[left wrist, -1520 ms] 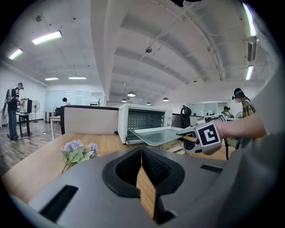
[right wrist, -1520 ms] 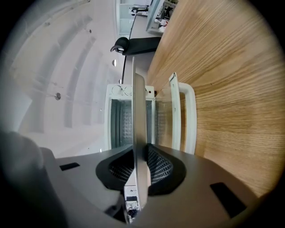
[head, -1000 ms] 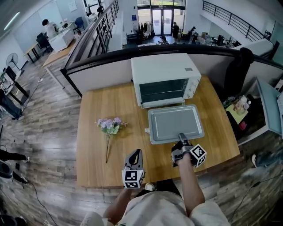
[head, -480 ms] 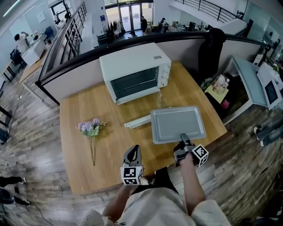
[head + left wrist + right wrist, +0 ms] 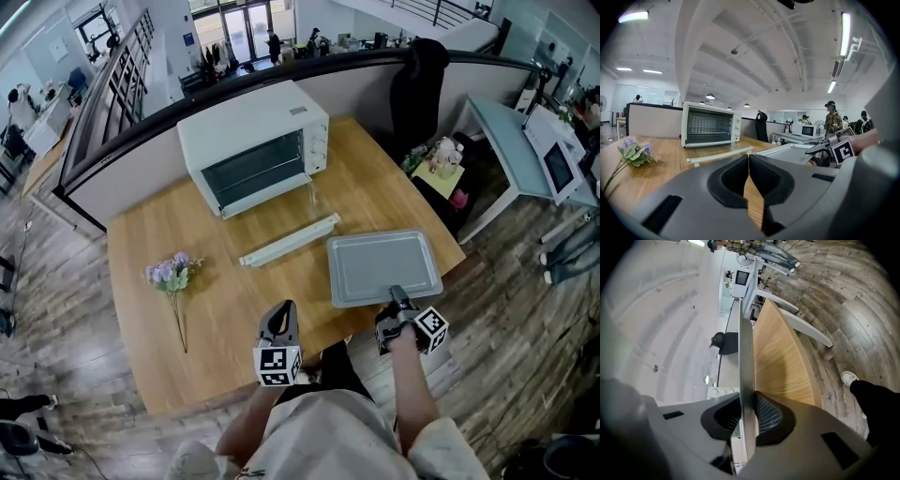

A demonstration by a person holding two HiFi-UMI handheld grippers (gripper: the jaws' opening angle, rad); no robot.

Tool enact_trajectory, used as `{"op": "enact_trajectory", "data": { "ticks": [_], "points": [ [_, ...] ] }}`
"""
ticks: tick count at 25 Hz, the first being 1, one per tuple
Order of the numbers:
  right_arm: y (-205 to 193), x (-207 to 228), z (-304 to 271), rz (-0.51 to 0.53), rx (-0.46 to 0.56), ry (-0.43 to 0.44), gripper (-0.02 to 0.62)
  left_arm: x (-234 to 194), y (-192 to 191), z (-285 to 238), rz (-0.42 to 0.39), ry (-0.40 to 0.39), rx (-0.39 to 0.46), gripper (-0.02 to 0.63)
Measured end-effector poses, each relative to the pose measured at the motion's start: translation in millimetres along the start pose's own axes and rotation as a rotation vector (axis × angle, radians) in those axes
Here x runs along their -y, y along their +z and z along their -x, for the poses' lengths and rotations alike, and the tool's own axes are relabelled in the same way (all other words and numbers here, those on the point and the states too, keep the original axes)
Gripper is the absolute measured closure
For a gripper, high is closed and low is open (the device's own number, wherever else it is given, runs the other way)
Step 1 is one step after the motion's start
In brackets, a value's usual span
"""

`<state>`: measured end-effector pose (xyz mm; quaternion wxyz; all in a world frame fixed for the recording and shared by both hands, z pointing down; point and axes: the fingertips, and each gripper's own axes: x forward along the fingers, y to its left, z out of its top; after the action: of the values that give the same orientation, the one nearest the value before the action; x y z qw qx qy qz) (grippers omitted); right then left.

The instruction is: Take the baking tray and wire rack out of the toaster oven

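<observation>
Wooden table [image 5: 217, 298], baking tray [image 5: 382, 266] at its near-right edge

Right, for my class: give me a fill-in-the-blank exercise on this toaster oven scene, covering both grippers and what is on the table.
1. The right gripper is shut on the near edge of the ____.
2. The door of the toaster oven stands ____.
3. The left gripper is shut and holds ____.
4. Purple ____ lie on the table at the person's left.
Missing words: baking tray; open; nothing; flowers.
</observation>
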<state>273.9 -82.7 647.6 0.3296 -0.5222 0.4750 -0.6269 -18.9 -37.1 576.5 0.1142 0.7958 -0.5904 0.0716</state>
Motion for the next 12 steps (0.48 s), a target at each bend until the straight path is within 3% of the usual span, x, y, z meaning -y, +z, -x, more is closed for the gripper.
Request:
{"op": "enact_trajectory", "data": {
  "ticks": [12],
  "points": [
    [4, 23, 6, -0.052, -0.002, -0.031, 0.512, 17, -5, -3, -0.024, -0.033, -0.025, 0.588]
  ]
}}
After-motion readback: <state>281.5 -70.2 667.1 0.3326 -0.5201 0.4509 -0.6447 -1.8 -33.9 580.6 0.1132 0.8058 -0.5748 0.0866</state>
